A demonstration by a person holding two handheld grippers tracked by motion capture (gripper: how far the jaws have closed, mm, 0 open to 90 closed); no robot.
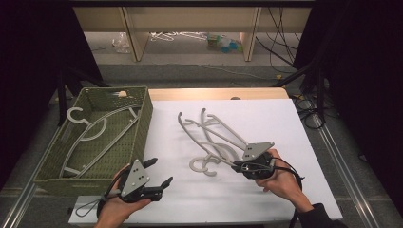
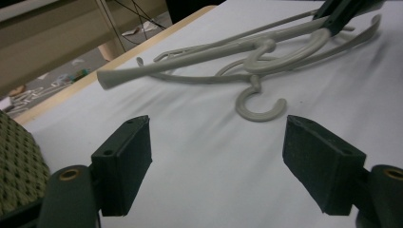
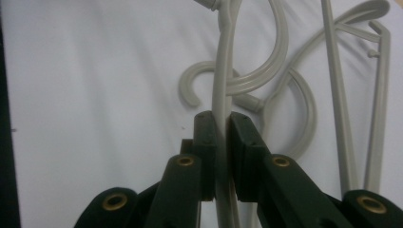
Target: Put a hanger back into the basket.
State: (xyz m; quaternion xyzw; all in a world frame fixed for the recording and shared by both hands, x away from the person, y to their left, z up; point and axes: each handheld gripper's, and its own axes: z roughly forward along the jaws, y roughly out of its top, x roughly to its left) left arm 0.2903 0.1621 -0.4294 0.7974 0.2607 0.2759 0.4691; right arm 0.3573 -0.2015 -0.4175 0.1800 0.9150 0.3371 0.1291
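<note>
Three grey plastic hangers [image 1: 209, 137] lie tangled in the middle of the white table cover [image 1: 266, 118]. My right gripper [image 1: 235, 165] is shut on a thin arm of one hanger [image 3: 223, 71], which runs straight up between its pads [image 3: 204, 137]; the other hangers [image 3: 337, 95] lie beside it. From the left gripper view that hanger [image 2: 190, 66] looks raised off the cover, and a hook [image 2: 259, 107] rests below it. My left gripper [image 1: 160, 171] hovers near the front left of the table, open, with bare cover between its jaws [image 2: 216, 156].
A green woven basket [image 1: 142, 123] stands at the table's left and holds one grey hanger [image 1: 95, 128]; its corner [image 2: 19, 161] is close to my left gripper. Beyond the table's far edge are a wooden shelf [image 1: 190, 23], clutter and floor cables [image 1: 309, 114].
</note>
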